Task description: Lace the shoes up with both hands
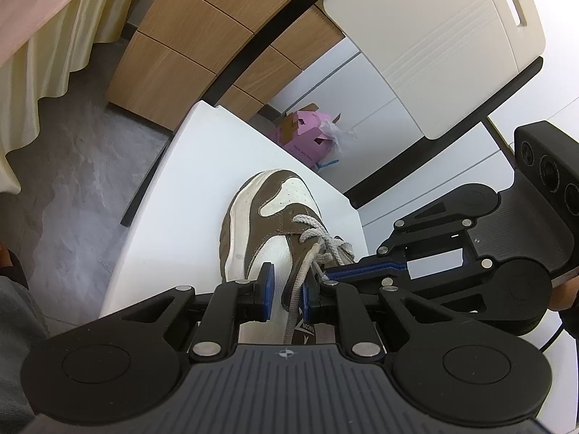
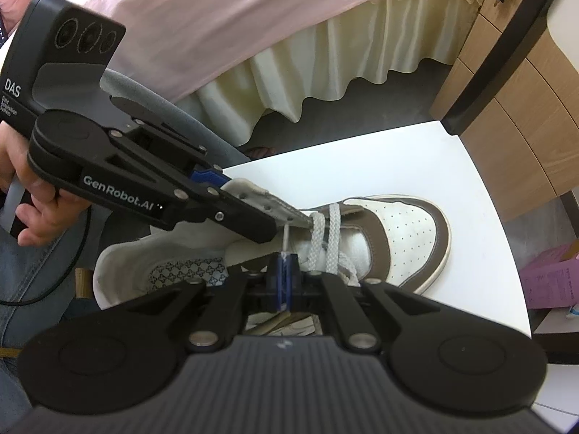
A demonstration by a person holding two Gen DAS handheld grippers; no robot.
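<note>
Both grippers work at the eyelets of a brown-and-white sneaker on a small white table.

The left gripper is clamped on the shoe's eyelet flap, its jaws only a little apart, held by a hand at the left. The right gripper is clenched on the thin tip of the lace, just beside that flap. The sneaker lies along the table's near edge, toe toward the right edge; bare top remains behind it, up to the far corner by the wooden drawers.
</note>
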